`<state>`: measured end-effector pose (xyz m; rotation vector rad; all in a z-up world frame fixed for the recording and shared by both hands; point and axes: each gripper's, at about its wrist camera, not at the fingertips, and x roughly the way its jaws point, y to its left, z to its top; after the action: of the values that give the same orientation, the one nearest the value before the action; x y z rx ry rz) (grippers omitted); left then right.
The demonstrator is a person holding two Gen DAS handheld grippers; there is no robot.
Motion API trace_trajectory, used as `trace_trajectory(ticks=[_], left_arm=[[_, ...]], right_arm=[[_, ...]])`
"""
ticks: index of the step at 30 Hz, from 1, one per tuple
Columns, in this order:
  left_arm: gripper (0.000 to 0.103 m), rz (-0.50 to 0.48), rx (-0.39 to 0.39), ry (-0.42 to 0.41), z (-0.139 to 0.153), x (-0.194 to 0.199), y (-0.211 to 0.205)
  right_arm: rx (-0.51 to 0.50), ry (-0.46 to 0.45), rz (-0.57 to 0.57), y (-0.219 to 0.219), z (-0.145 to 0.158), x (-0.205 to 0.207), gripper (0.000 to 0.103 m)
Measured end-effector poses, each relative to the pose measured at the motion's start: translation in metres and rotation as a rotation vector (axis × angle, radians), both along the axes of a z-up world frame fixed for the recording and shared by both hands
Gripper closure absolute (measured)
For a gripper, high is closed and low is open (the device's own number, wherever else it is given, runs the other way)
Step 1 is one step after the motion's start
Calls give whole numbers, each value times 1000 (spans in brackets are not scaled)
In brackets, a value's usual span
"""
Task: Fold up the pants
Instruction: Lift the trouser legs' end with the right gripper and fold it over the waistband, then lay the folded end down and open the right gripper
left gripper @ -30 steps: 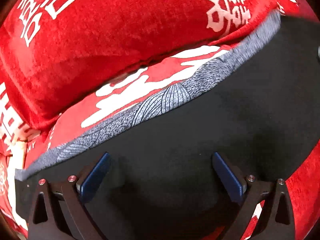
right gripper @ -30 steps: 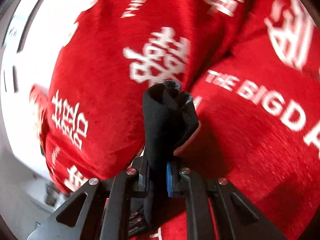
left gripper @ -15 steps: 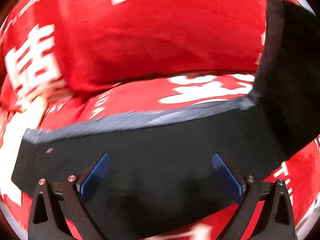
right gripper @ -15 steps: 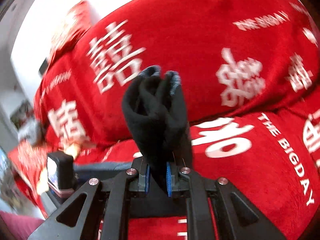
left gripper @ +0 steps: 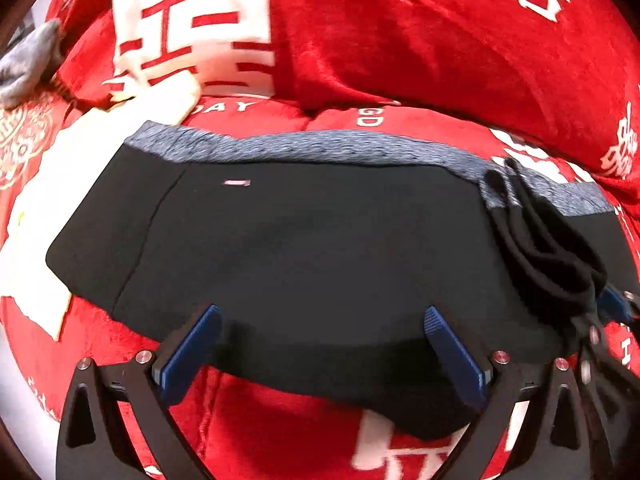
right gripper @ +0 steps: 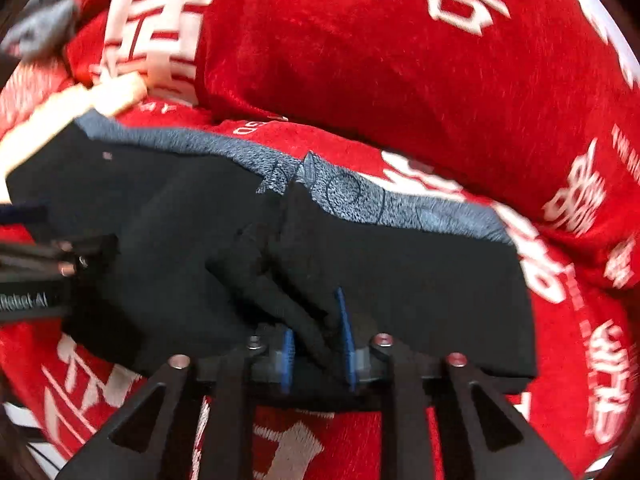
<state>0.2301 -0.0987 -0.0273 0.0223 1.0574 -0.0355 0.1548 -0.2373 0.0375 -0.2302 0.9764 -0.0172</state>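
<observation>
The pants (left gripper: pixel 304 248) lie folded flat across a red blanket (left gripper: pixel 420 40), grey waistband (left gripper: pixel 320 146) along the far edge. The left gripper (left gripper: pixel 322 344) hangs over their near edge with its blue pads (left gripper: pixel 192 354) spread wide, nothing between them, the black cloth passing beneath.

The right gripper (right gripper: pixel 316 344) sits at the near edge towards the pants' right half. Its jaws are opening, and a bunched fold (right gripper: pixel 276 276) of black cloth stands between the pads (right gripper: pixel 346 336); they seem to have come off it, though blur and dark fabric make contact hard to judge. In the left wrist view that same bunch rises at the far right, with the right gripper's frame cut off by the picture's edge.

Bare blanket shows in front of the pants and to their right. Behind the waistband a raised red mound with white characters closes in. At the pants' left corner a pale cloth (left gripper: pixel 36 208) lies touching or just under them. A grey object (left gripper: pixel 28 64) at the upper left is too blurred to name.
</observation>
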Motion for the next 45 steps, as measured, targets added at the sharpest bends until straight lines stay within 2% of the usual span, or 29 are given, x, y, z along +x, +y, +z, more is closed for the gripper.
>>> trace_trajectory(ticks=[1, 3, 5, 8, 12, 14, 16, 24, 26, 30, 32, 37, 40, 41, 42, 43, 45], left_arm=[[1, 8, -8, 0, 0, 1, 4], [1, 16, -22, -3, 1, 0, 6], [1, 17, -36, -13, 4, 0, 7], [1, -15, -47, -34, 10, -1, -3], [1, -78, -65, -18, 5, 0, -26], [1, -115, -29, 10, -6, 2, -39], [1, -126, -25, 37, -19, 2, -45], [1, -122, -39, 11, -19, 1, -44], [1, -119, -37, 10, -19, 1, -44], [1, -115, -39, 14, -19, 0, -44], [1, -115, -39, 15, -18, 0, -44], [1, -116, -41, 12, -19, 1, -43], [1, -117, -42, 11, -19, 1, -41], [1, -117, -43, 17, -19, 1, -41], [1, -119, -45, 25, -18, 1, -41], [1, -120, -45, 35, -17, 2, -40], [1, -121, -48, 39, -17, 2, -39]], right_arm=[[24, -7, 19, 2, 6, -6, 53], [79, -41, 48, 2, 24, -21, 49], [248, -51, 56, -12, 41, -32, 48], [532, -36, -107, -58, 45, -39, 48], [915, 34, -370, -124, 9, -44, 48], [1022, 39, -427, -138, -5, -45, 49], [1068, 50, -458, -144, -16, -44, 49], [1196, 22, -542, -152, -43, -38, 50], [1221, 23, -578, -155, -49, -36, 56], [1321, 40, -677, -166, -67, -34, 84], [1373, 41, -691, -168, -72, -35, 84], [1276, 26, -633, -164, -57, -37, 80], [1321, 20, -664, -167, -65, -31, 78], [1336, 21, -675, -168, -68, -30, 81], [1336, 30, -684, -168, -69, -29, 94], [1329, 34, -672, -167, -66, -28, 98], [1291, 24, -611, -161, -52, -29, 98]])
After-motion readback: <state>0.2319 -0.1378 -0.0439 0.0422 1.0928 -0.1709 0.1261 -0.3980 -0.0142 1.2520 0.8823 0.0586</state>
